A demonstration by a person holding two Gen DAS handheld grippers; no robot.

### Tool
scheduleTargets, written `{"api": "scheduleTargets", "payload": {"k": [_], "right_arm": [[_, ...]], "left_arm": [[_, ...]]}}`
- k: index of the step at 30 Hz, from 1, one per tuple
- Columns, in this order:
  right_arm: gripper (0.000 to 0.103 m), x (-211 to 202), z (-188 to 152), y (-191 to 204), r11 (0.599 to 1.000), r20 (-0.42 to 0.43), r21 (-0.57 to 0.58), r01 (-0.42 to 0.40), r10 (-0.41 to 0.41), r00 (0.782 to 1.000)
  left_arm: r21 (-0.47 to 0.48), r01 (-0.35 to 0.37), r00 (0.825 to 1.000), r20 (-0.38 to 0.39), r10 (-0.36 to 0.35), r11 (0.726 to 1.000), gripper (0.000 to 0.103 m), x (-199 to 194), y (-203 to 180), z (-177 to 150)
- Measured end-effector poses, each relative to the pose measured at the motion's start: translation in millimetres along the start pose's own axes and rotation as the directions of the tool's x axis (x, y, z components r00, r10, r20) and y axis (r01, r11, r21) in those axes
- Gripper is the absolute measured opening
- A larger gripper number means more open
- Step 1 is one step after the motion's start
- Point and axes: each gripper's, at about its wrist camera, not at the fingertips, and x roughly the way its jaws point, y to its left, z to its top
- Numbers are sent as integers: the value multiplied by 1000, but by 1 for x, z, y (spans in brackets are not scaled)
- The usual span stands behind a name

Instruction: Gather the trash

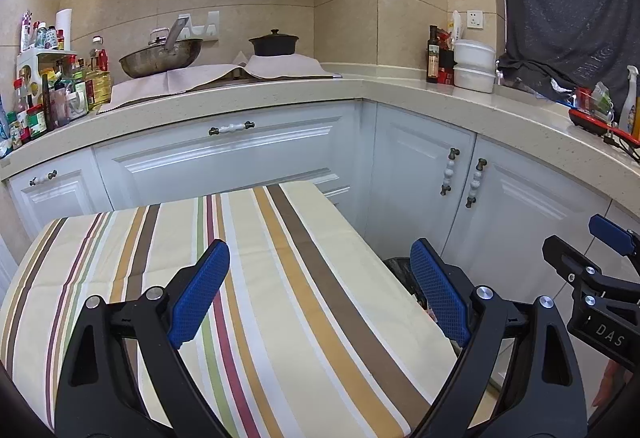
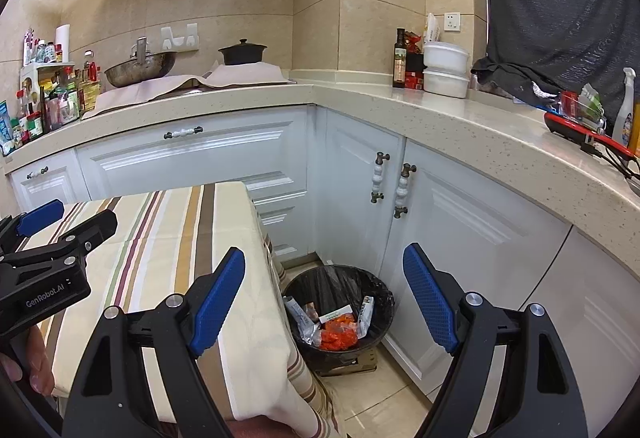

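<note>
A black bin (image 2: 340,278) with a black liner stands on the floor beside the table's right edge. It holds wrappers and an orange-red packet (image 2: 338,336). In the left wrist view only the bin's rim (image 1: 396,264) shows past the table. My left gripper (image 1: 320,290) is open and empty above the striped tablecloth (image 1: 240,278). My right gripper (image 2: 324,298) is open and empty, above the table's right edge and the bin. The left gripper also shows at the left of the right wrist view (image 2: 52,234).
White cabinets (image 2: 420,222) with knobbed handles line the corner behind the bin. The beige counter (image 2: 440,113) carries a wok, a black pot, bottles, white tubs and a red tray. Beige floor tiles (image 2: 384,394) lie around the bin.
</note>
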Motion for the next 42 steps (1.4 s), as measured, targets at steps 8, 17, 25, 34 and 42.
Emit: {"api": "scheduleTargets", "payload": {"k": [8,17,25,34,42], "right_arm": [[79,-1,-1,-1,1000,2,1,2,-2,1000],[79,-2,-1,-2,1000,4,0,3,-3,1000],[79,-2,-1,-3,1000,2,0,3,-3,1000],[79,-1,-1,-4,1000,2,0,4,-4,1000],[79,1,0,-6,1000,1,-1,5,-5,1000]], "left_arm": [[1,8,1000,-10,-8,1000,90,1,-1,-1],[-3,9,1000,-14,-9,1000,90,2,-1,0],[-11,8,1000,-22,-8,1000,90,4,0,-1],[-9,14,1000,-25,-14,1000,90,5,-2,-2],[-11,15,1000,-26,-16,1000,90,6,-6,-2]]}}
